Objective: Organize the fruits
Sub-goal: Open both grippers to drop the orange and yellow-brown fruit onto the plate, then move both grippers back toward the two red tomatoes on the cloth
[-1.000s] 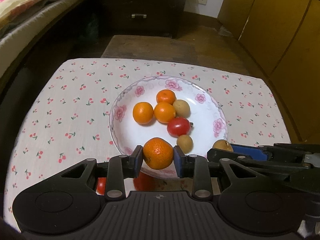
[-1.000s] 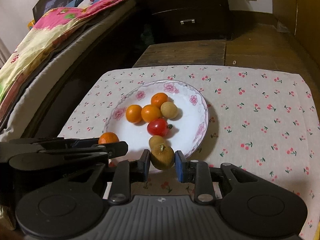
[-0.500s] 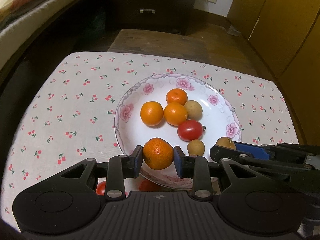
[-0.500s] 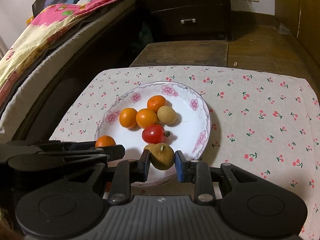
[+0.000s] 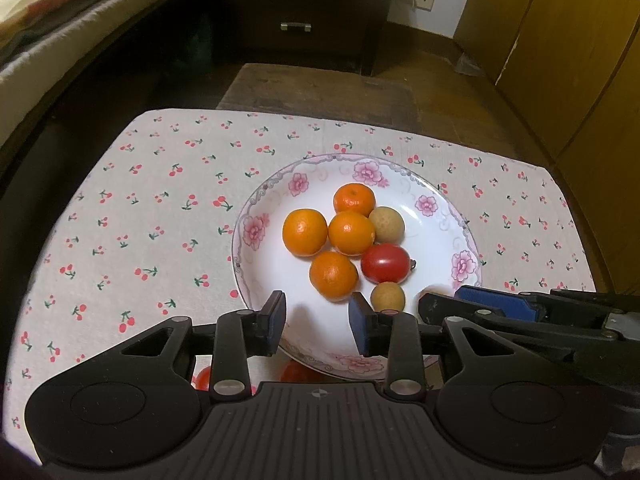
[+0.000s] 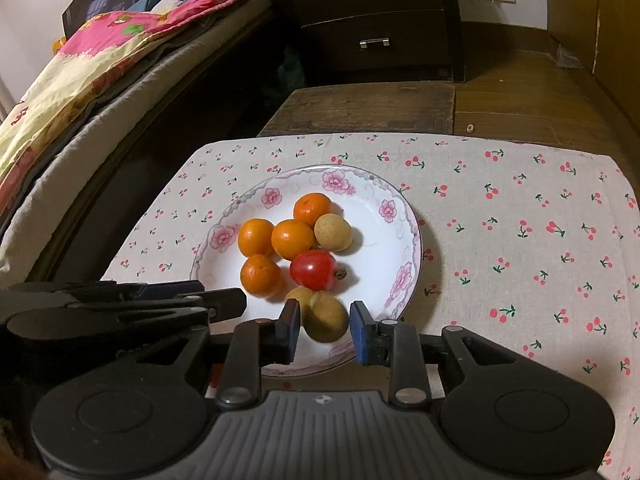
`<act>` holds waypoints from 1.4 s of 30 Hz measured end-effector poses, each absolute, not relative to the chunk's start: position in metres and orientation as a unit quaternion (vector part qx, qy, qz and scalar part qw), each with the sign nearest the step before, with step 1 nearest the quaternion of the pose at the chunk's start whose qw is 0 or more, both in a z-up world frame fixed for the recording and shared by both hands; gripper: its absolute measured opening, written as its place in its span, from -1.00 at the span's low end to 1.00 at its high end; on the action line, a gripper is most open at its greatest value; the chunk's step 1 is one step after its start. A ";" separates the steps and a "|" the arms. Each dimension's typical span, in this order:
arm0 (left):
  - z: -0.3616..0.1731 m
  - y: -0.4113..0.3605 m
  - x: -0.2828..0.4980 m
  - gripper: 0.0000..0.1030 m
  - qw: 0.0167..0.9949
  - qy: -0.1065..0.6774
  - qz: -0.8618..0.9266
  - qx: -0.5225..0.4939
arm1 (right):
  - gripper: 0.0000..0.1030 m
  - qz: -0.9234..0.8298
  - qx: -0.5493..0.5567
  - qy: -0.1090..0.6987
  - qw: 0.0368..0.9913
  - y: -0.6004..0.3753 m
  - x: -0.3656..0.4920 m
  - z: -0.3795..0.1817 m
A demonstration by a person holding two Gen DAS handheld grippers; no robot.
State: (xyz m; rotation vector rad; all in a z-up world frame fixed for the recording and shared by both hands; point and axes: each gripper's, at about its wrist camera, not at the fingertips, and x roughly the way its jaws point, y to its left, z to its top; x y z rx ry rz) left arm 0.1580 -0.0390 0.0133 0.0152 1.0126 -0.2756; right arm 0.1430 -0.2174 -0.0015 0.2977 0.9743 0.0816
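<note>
A white floral plate (image 5: 448, 216) (image 6: 400, 216) sits on the cherry-print tablecloth and holds several oranges, a red tomato (image 5: 385, 263) (image 6: 313, 269) and brown longans. My left gripper (image 5: 317, 323) is open over the plate's near rim. An orange (image 5: 333, 275) (image 6: 260, 275) lies on the plate just beyond its fingertips. My right gripper (image 6: 325, 327) is open too. A brown longan (image 6: 328, 317) lies between its pads, apart from them, on the plate's near edge.
Two red fruits (image 5: 202, 378) lie on the cloth under my left gripper, partly hidden. A bed (image 6: 80, 80) runs along the left. A dark dresser (image 6: 384, 20) and a wooden bench (image 6: 368, 108) stand beyond the table. Bare cloth (image 6: 520, 220) lies right of the plate.
Both grippers moved forward over the plate and opened. The left let go of the orange and the right let go of the longan. Both fruits now lie on the plate.
</note>
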 end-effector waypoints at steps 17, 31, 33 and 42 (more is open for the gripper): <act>0.026 -0.016 0.147 -0.13 0.872 0.473 -0.126 -0.003 | -0.43 0.058 0.134 0.456 0.878 -0.196 0.130 0.012; 0.029 0.026 0.134 -0.06 0.874 0.474 -0.107 -0.012 | -0.43 0.110 0.121 0.467 0.869 -0.157 0.103 0.018; 0.030 0.031 0.134 -0.06 0.874 0.475 -0.106 -0.018 | -0.43 0.112 0.118 0.473 0.866 -0.153 0.100 0.014; 0.033 0.040 0.133 -0.01 0.872 0.474 -0.118 -0.032 | -0.43 0.094 0.121 0.491 0.858 -0.139 0.110 -0.002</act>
